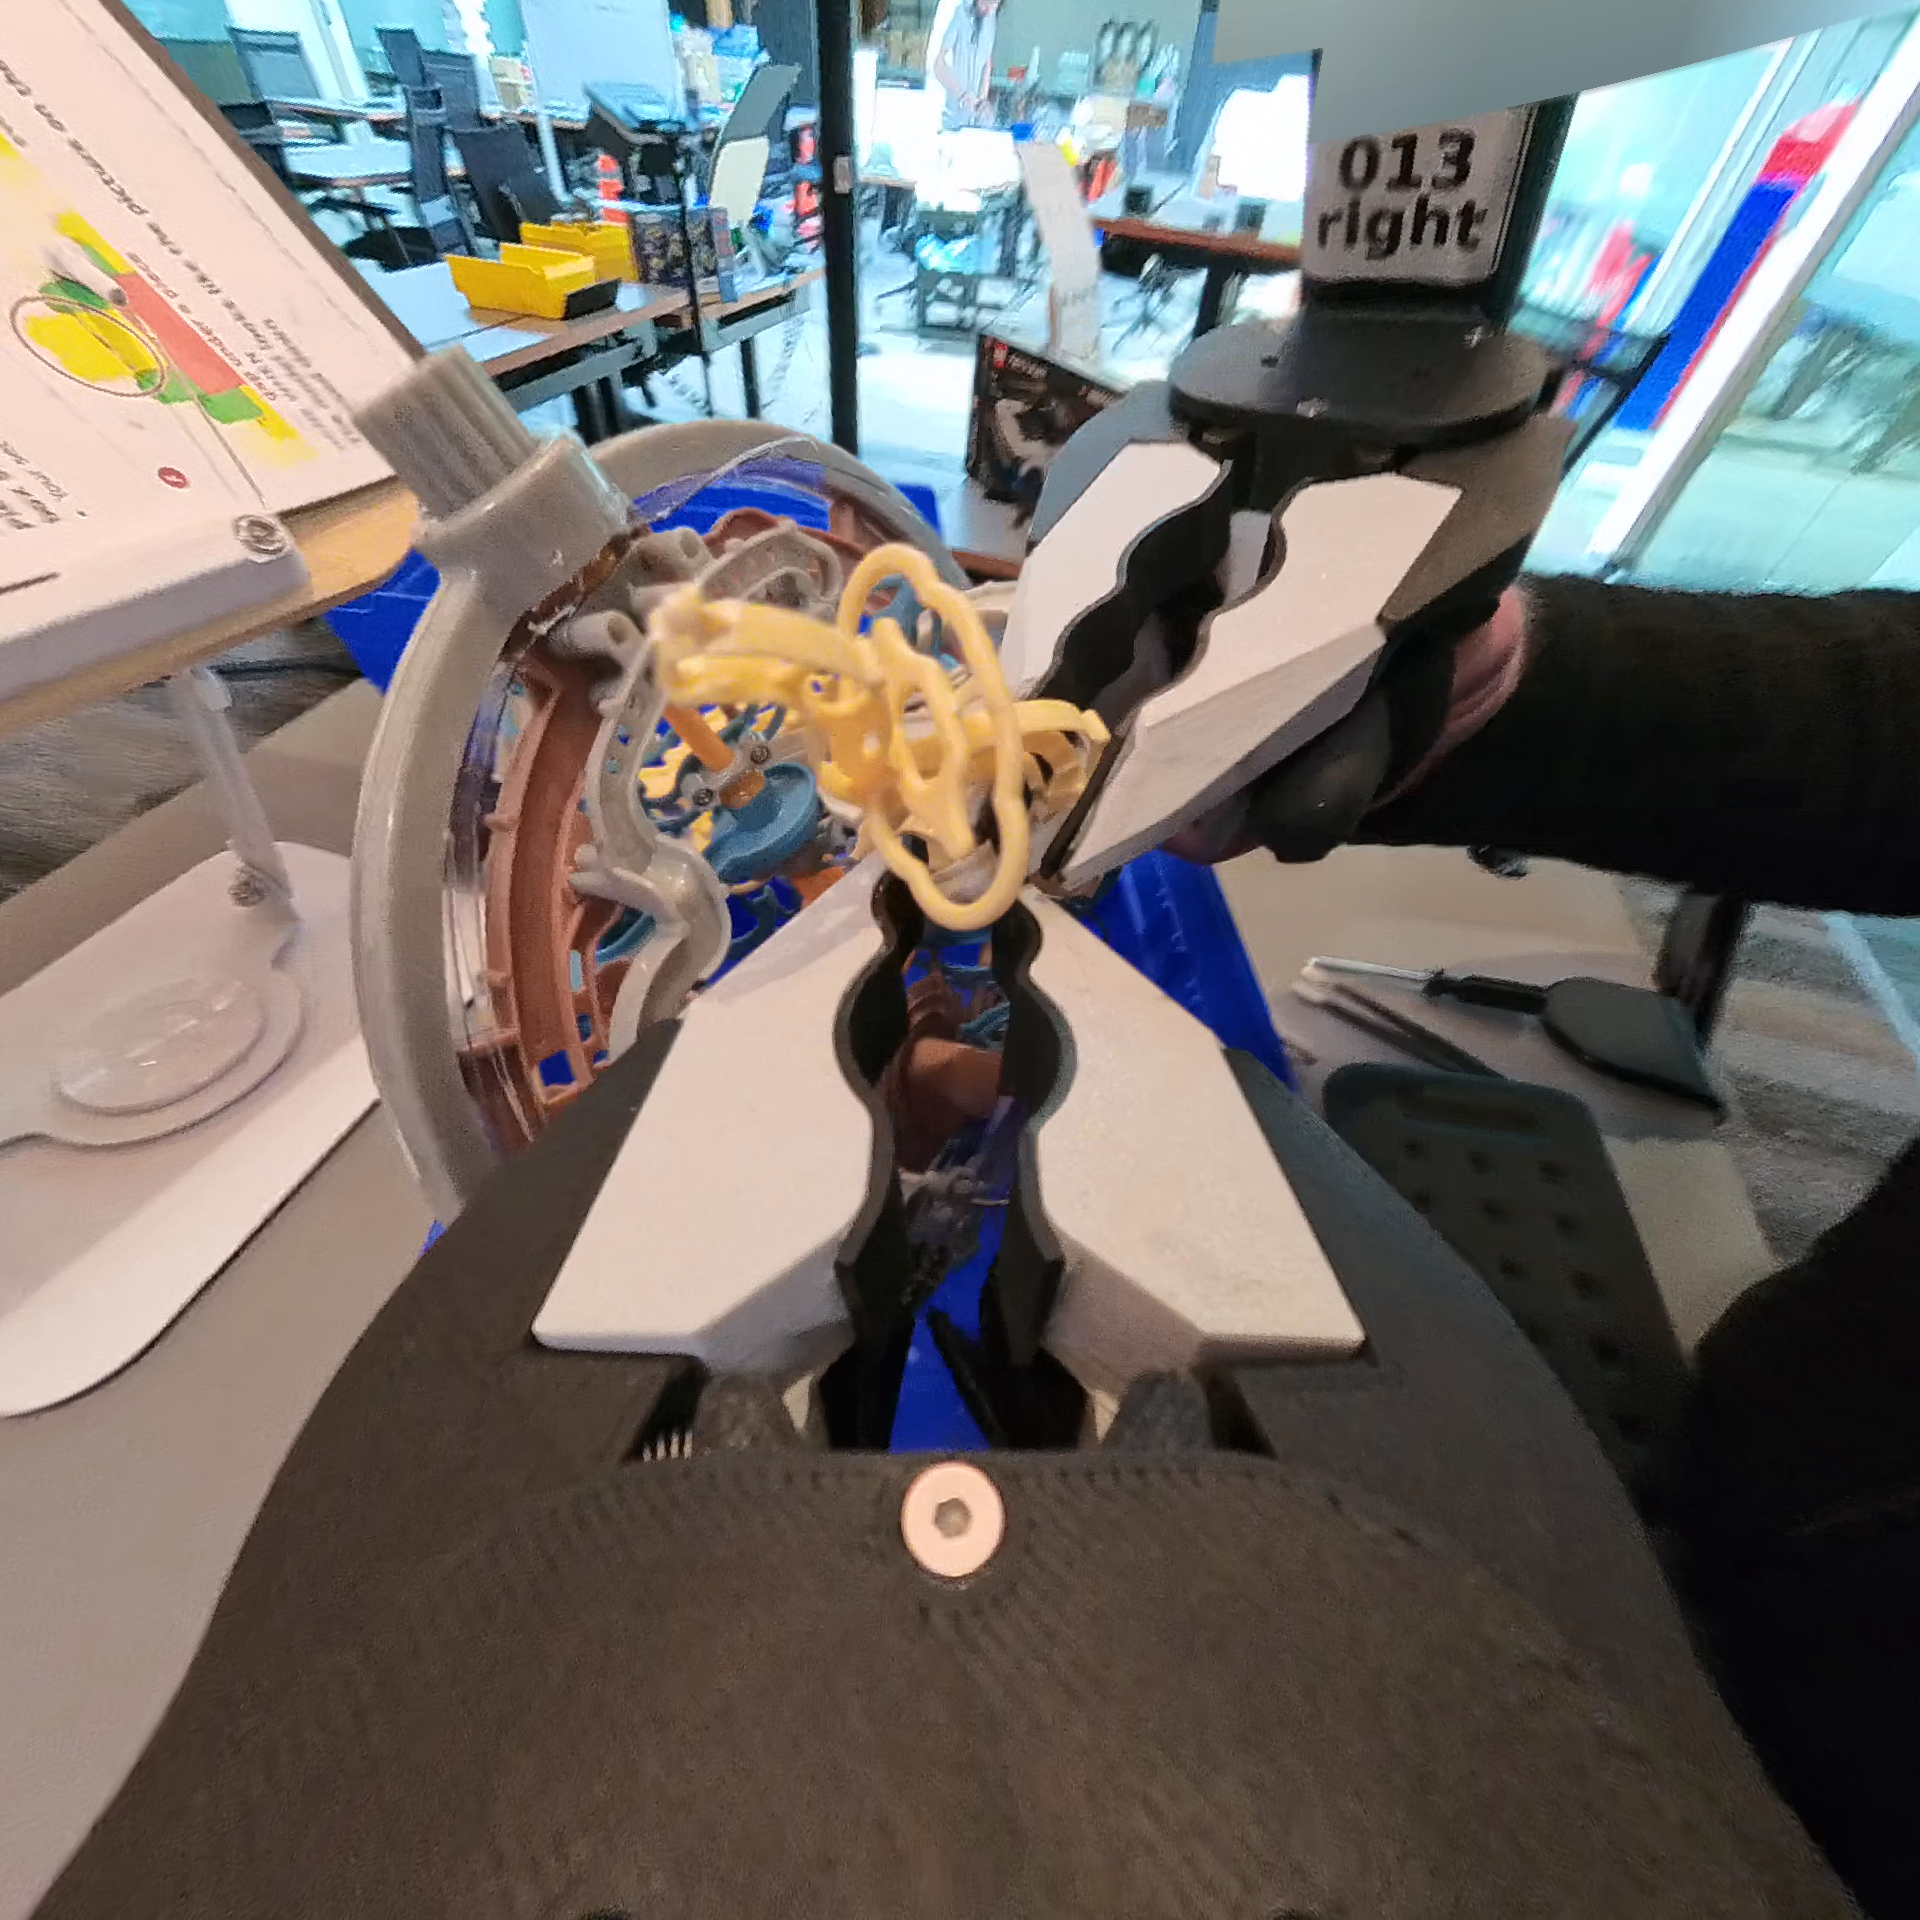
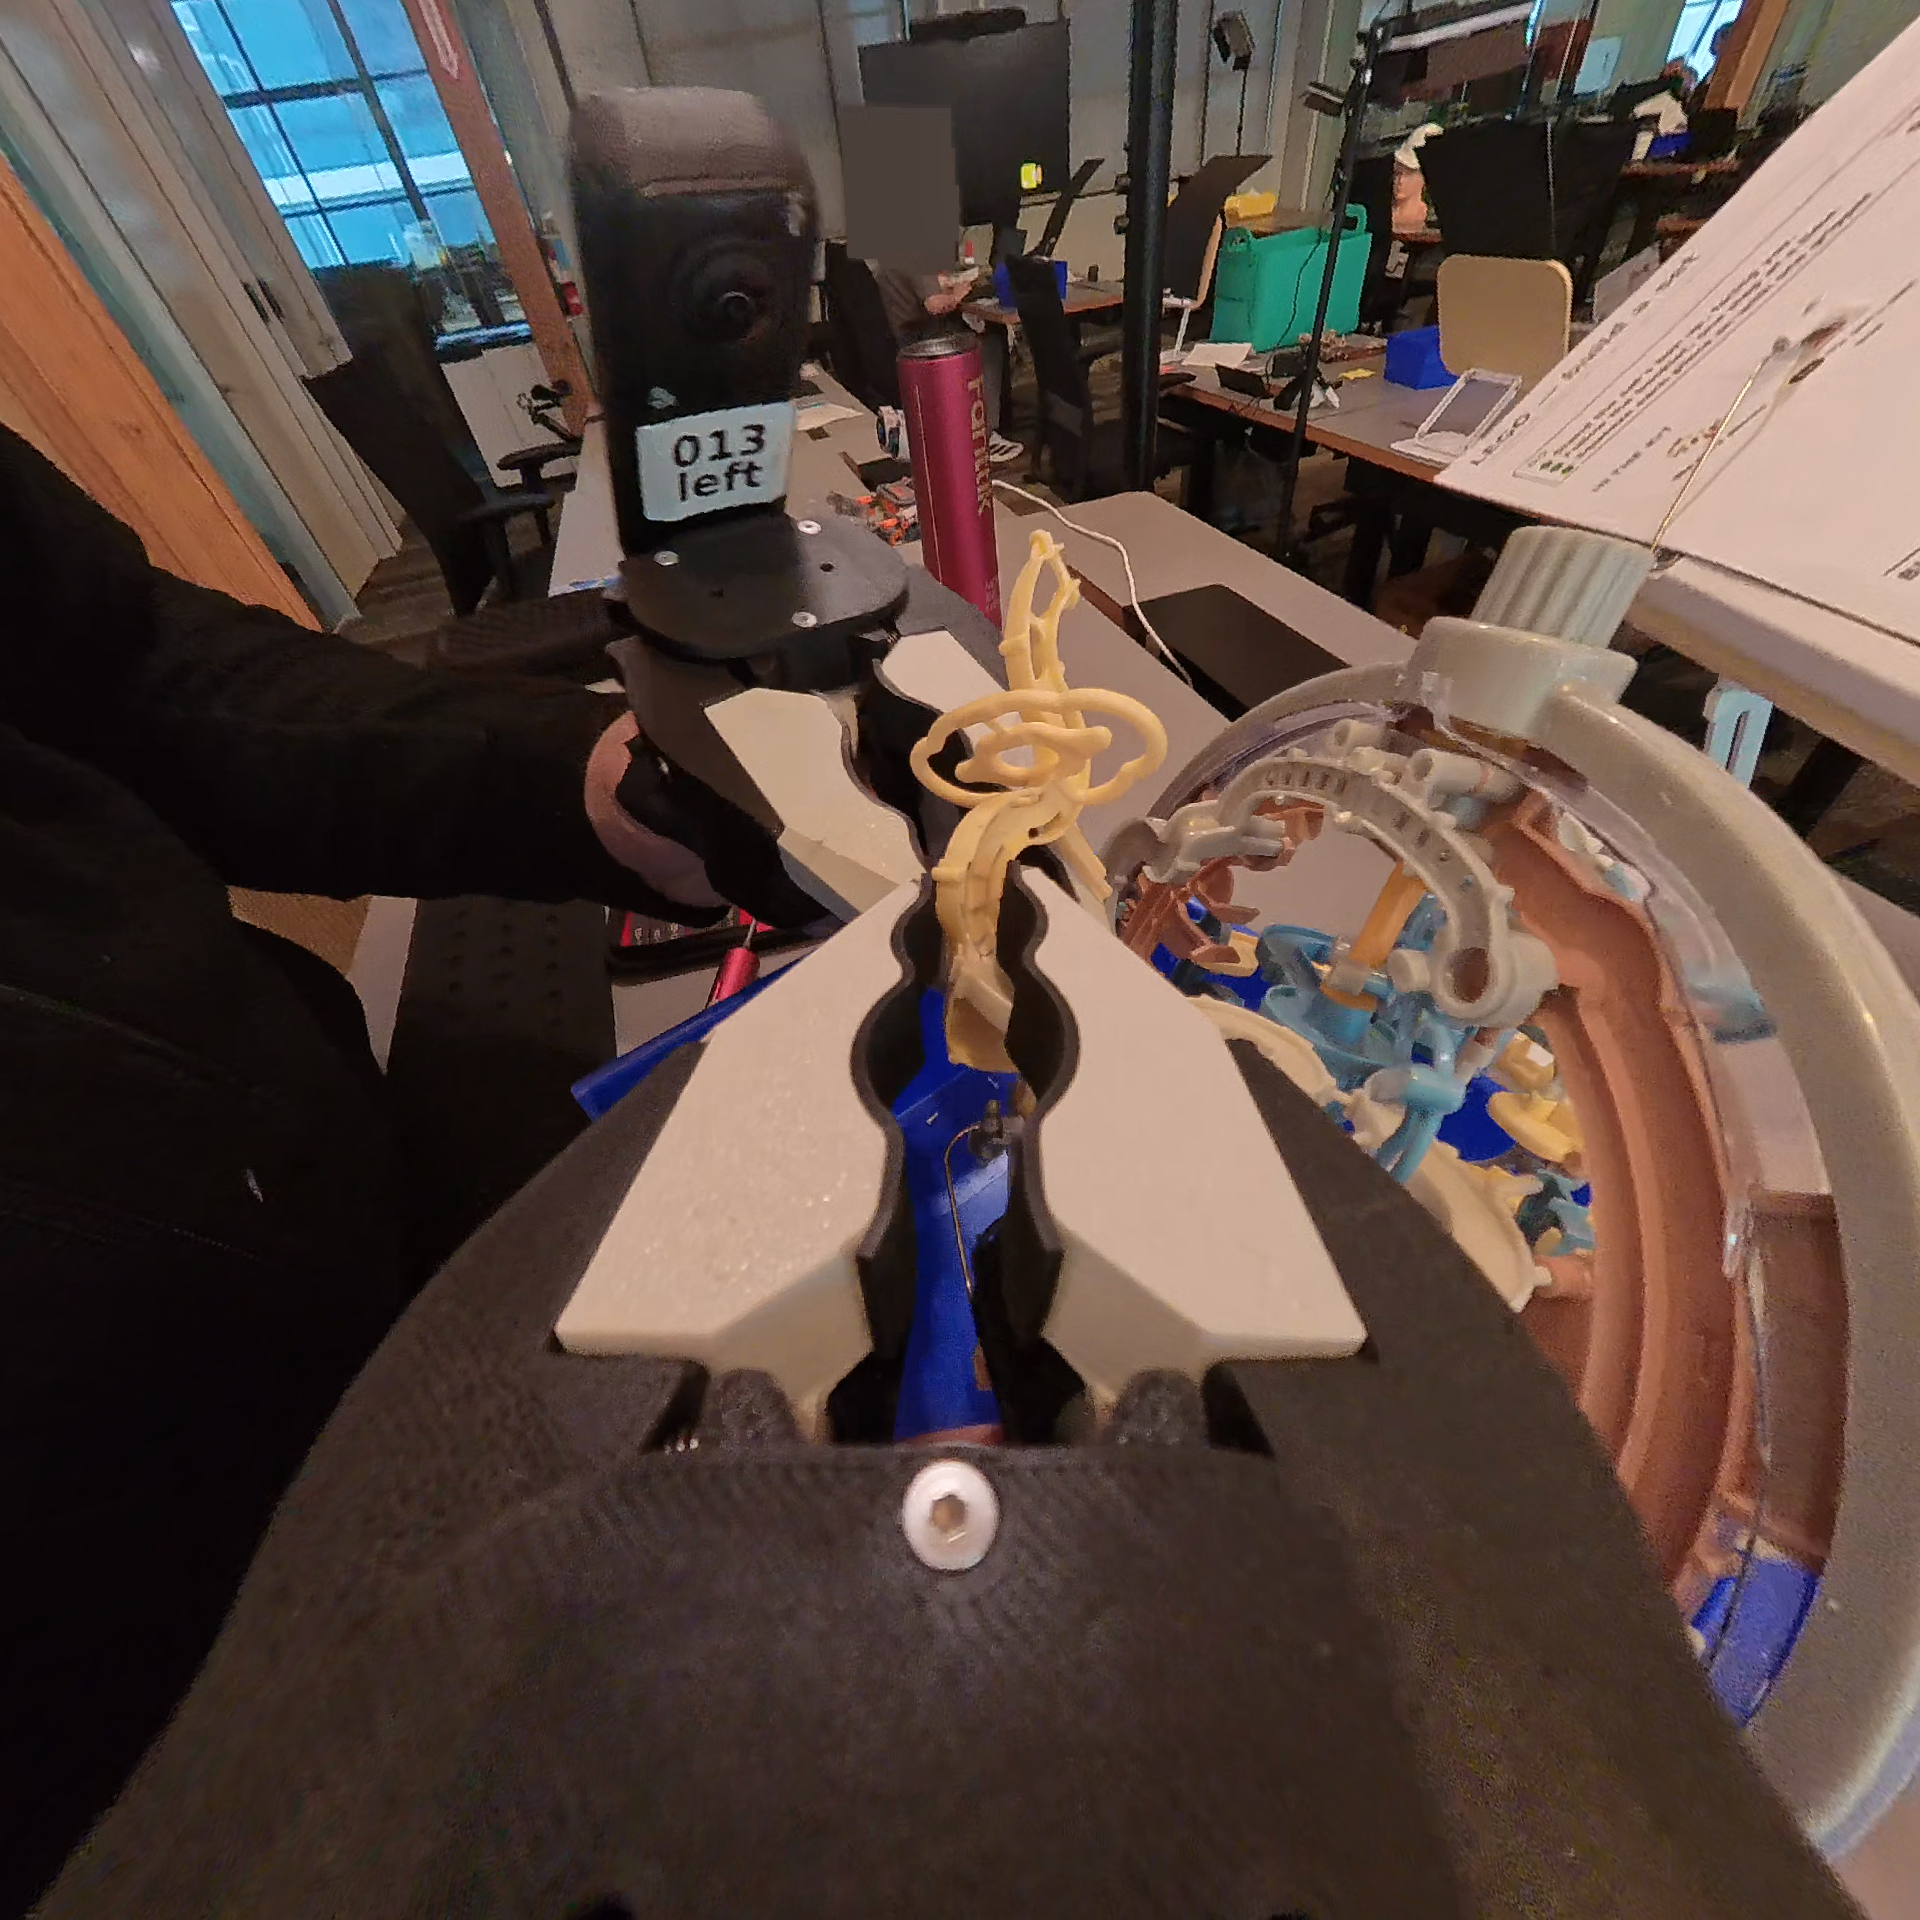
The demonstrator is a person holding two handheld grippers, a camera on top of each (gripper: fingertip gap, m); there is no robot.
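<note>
A pale yellow plastic track piece [image 1: 914, 727] with looping rails hangs in the air between both grippers. My left gripper [image 1: 958, 906] is shut on its lower loop. My right gripper [image 2: 971, 888] is shut on its curved end [image 2: 997, 842]. The right gripper also shows in the left wrist view [image 1: 1081, 831], coming in from the upper right. The left gripper shows in the right wrist view [image 2: 914, 842], coming in from the left. Just behind the piece is a clear ball maze [image 1: 540, 883] in a grey ring [image 2: 1683, 790], holding brown, grey and blue tracks.
A blue bin [image 1: 1174, 914] sits under the maze. A printed sheet on a white stand [image 1: 156, 312] leans over the maze [image 2: 1714, 343]. A black perforated pad [image 1: 1507, 1195] and hand tools [image 1: 1455, 987] lie on the table. A pink can [image 2: 951, 468] stands behind.
</note>
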